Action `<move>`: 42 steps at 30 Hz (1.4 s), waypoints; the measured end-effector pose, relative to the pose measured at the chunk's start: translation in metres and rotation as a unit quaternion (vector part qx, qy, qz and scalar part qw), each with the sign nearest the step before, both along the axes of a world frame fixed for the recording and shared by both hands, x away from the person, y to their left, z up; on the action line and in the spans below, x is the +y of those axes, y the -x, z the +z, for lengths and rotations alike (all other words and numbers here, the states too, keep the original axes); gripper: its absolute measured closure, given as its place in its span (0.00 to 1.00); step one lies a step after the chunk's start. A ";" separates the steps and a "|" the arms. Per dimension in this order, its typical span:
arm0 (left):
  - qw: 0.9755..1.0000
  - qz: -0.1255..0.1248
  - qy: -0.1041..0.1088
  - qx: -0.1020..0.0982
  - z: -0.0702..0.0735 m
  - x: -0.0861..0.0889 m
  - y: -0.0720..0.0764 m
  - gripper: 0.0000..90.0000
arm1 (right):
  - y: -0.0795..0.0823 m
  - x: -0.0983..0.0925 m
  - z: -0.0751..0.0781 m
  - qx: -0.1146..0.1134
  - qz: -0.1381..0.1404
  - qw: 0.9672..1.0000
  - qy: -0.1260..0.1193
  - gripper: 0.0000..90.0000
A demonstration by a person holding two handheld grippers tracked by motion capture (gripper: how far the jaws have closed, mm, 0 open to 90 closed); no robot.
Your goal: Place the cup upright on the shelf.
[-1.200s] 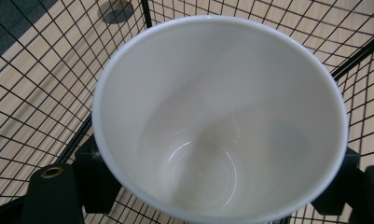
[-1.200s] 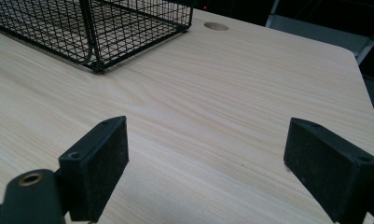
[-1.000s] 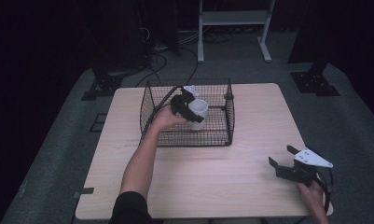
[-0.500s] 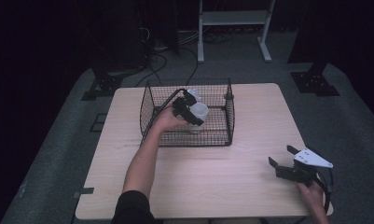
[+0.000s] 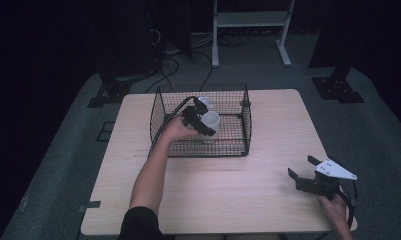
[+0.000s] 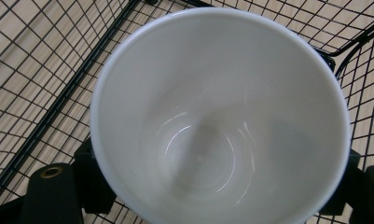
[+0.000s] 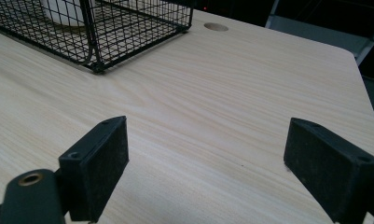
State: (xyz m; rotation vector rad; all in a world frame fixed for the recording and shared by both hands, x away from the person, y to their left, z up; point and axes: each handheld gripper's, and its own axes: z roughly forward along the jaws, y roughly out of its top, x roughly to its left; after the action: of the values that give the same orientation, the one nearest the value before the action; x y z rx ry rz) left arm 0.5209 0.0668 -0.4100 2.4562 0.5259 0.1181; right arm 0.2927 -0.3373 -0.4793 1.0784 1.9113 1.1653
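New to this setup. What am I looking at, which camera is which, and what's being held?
No robot arm here: a person at a table holds a hand-held two-jaw tool in each hand. The high view is a fixed camera above the person's side, looking down; the forearms enter from the bottom.

The other two pictures come from cameras riding on each tool, looking along its black jaws.

On the table stands a black wire basket. The left tool reaches into it and is shut on a white cup; the left gripper view looks straight down into that cup, which looks empty, with basket mesh behind it.

The right tool sits near the table's right front corner, jaws open, nothing between them; its own view shows the two pads above bare wood.
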 end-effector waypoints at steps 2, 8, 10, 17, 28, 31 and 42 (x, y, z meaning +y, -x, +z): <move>1.000 0.003 -0.002 0.000 0.000 0.001 0.001 0.23 | 0.000 0.000 0.000 0.000 0.000 1.000 0.000 0.15; 1.000 0.005 0.001 0.005 -0.001 0.005 0.001 0.22 | 0.000 -0.001 0.000 0.001 -0.002 1.000 -0.002 0.14; 1.000 0.005 0.000 0.003 0.000 0.005 0.001 0.22 | 0.000 -0.001 0.000 0.001 -0.002 1.000 -0.002 0.15; 1.000 0.018 0.006 -0.004 0.007 0.007 0.007 0.12 | 0.000 0.000 0.000 0.000 -0.002 1.000 0.000 0.15; 0.999 0.015 0.011 -0.031 0.027 0.009 0.019 0.09 | 0.000 0.000 0.000 0.000 -0.004 1.000 0.000 0.15; 0.999 0.017 0.016 -0.040 0.031 0.012 0.021 0.09 | 0.000 0.000 0.000 0.001 -0.005 1.000 -0.001 0.15; 0.997 0.023 0.037 -0.064 0.050 0.019 0.031 0.09 | 0.000 -0.001 0.000 0.001 -0.006 1.000 -0.002 0.15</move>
State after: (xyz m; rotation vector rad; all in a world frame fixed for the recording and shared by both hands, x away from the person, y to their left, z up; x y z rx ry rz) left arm 0.4900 0.0862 -0.3603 2.3479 0.5209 0.2680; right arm 0.2928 -0.3378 -0.4793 1.0909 1.9027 1.1623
